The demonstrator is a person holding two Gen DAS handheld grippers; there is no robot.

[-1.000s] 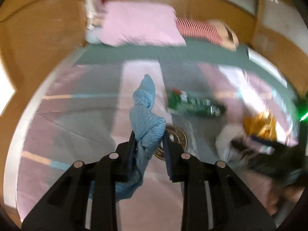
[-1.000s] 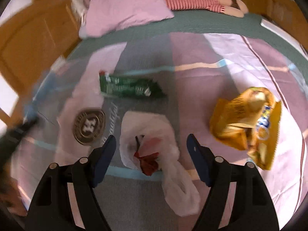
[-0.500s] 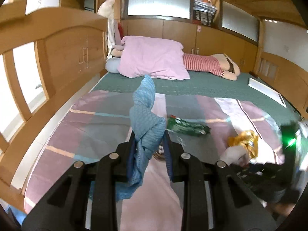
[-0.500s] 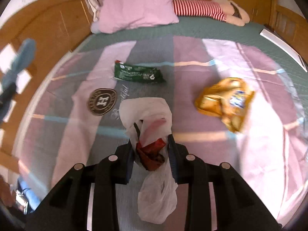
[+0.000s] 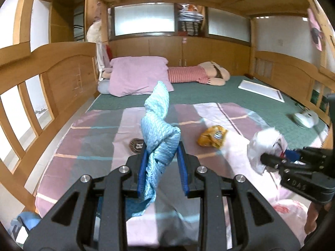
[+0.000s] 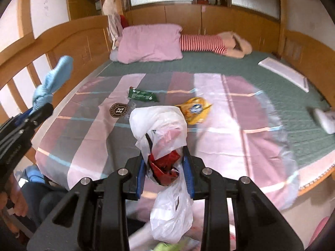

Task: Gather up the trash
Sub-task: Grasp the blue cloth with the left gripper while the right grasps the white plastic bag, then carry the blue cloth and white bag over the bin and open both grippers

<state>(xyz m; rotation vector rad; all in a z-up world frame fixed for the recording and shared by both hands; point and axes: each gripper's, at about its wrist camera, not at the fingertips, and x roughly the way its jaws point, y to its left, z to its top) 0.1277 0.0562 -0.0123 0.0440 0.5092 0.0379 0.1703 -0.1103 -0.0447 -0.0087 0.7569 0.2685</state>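
Observation:
My left gripper (image 5: 161, 152) is shut on a crumpled light blue cloth (image 5: 159, 125) that sticks up above its pads. My right gripper (image 6: 165, 156) is shut on a white plastic bag (image 6: 161, 125) with a red wrapper (image 6: 165, 165) inside; the bag hangs below the jaws. Both are lifted above the near end of the bed. On the striped quilt (image 6: 219, 129) lie a yellow snack bag (image 6: 195, 109) and a green wrapper (image 6: 142, 95). In the left wrist view the right gripper (image 5: 270, 156) holds the bag (image 5: 266, 144) at the right, near the yellow bag (image 5: 212, 139).
A round brown badge (image 6: 119, 110) is printed on the quilt. A pink pillow (image 6: 150, 42) and a striped stuffed toy (image 6: 209, 44) lie at the far end. Wooden rails (image 5: 41, 87) flank the bed. A white board (image 6: 284, 73) lies at the right edge.
The right gripper closed on the white bag and lifted it off the quilt. Both grippers rose and drew back from the bed, the left still holding the blue cloth.

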